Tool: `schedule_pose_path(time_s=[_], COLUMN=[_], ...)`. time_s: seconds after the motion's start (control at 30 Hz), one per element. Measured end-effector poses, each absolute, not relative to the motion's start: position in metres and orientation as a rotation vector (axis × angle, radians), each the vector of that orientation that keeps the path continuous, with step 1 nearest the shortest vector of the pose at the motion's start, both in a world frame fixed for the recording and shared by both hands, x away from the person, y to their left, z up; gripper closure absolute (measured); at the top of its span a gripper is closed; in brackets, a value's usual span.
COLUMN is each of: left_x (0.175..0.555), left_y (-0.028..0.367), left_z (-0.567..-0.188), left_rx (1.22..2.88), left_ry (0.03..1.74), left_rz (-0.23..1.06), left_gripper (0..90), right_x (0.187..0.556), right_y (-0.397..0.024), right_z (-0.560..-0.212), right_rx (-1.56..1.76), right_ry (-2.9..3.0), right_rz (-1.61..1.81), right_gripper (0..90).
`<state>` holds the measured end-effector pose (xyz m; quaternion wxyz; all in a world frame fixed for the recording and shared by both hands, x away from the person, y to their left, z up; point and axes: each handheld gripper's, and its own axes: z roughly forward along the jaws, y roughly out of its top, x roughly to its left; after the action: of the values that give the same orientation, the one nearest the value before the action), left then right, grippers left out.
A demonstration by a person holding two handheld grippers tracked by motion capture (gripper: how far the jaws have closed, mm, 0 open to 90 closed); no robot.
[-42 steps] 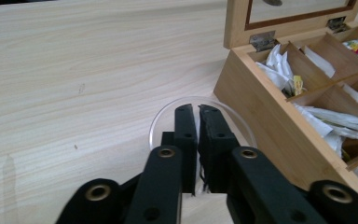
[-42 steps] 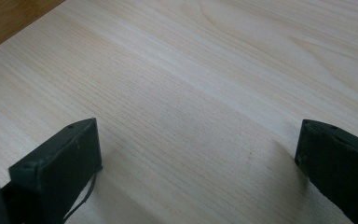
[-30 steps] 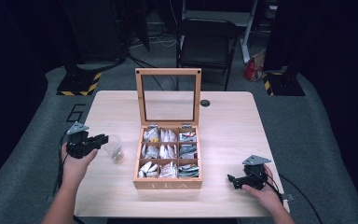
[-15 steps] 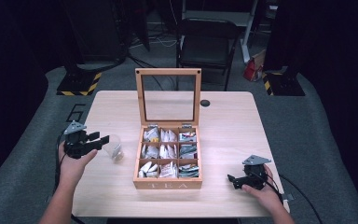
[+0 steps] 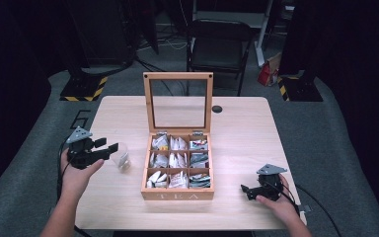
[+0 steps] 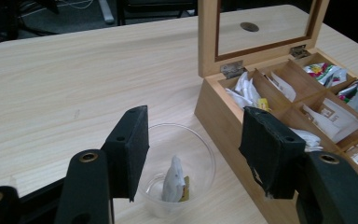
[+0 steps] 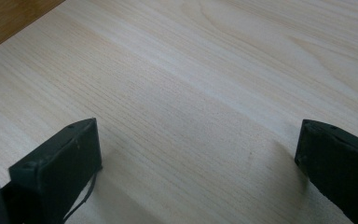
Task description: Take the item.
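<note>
Seen from the high view, the clear plastic cup (image 5: 122,157) stands on the table (image 5: 237,118) just beside the left wall of the wooden tea box (image 5: 178,193), whose glass lid (image 5: 178,102) is raised upright. The left gripper (image 5: 107,148) is held level just to the left of the cup and is pointed at it, so the cup lies straight ahead of the jaws, towards the box. The jaws have just been opening, and nothing is pressed between them. The right gripper (image 5: 246,190) rests well apart, at the near right corner of the table, so the left hand is judged the nearer one for any move at the cup.

From the left gripper view, the cup (image 6: 200,154) is found between and slightly beyond the two spread jaws, upright, with a tea bag (image 6: 173,181) standing inside it on its bottom. The pads are not touching the wall of the cup. This content of the cup is hardly readable from above. The compartments with sachets (image 6: 332,119) are seen at the right.

From the right gripper view, the jaws are spread wide over bare table wood (image 7: 205,93), with nothing between them.
</note>
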<state>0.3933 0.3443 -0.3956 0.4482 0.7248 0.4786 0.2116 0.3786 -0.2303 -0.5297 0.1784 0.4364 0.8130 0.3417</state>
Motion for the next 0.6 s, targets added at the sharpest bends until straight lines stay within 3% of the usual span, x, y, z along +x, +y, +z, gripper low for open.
schedule_pose_path(time_s=[0.6], left_x=[0.378], left_y=[0.330], left_z=[-0.398], left_rx=[1.833], left_ry=[1.120], left_rz=[0.500], left_gripper=[42.4], right_x=[0.379], right_y=[-0.230], right_z=[-0.530], right_rx=[1.232], right_ry=[2.303], right_rz=[0.969], right_gripper=[0.0])
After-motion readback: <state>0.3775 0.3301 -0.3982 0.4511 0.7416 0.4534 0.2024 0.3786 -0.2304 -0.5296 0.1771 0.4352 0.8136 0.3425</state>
